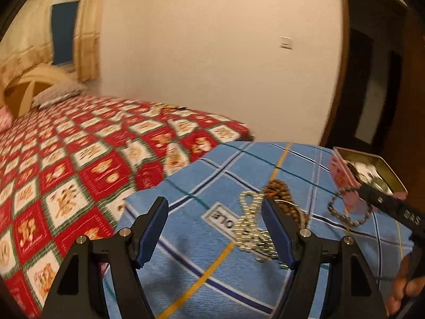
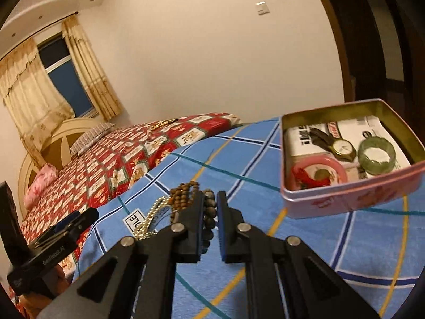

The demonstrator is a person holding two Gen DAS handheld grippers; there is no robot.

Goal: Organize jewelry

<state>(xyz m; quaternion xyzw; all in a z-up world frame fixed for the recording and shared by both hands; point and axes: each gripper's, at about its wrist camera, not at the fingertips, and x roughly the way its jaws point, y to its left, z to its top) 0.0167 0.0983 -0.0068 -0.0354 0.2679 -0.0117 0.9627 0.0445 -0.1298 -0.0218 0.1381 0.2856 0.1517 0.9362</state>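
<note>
A pink tin box (image 2: 353,199) stands on the blue plaid cloth (image 2: 305,239). It holds a watch (image 2: 342,147), a green bangle (image 2: 375,154) and a pink bangle (image 2: 318,170); it also shows in the left wrist view (image 1: 342,172). My right gripper (image 2: 211,202) is shut on a grey bead bracelet (image 2: 208,212), which hangs from it above the cloth in the left wrist view (image 1: 348,207). My left gripper (image 1: 215,212) is open and empty above the cloth. A gold chain (image 1: 249,223) and a brown bead bracelet (image 1: 281,194) lie beside its right finger.
A bed with a red checked cover (image 1: 66,164) lies to the left, with pillows (image 1: 57,94) and a headboard at its far end. A dark doorway (image 1: 372,93) is at the right. A curtained window (image 2: 61,77) is behind the bed.
</note>
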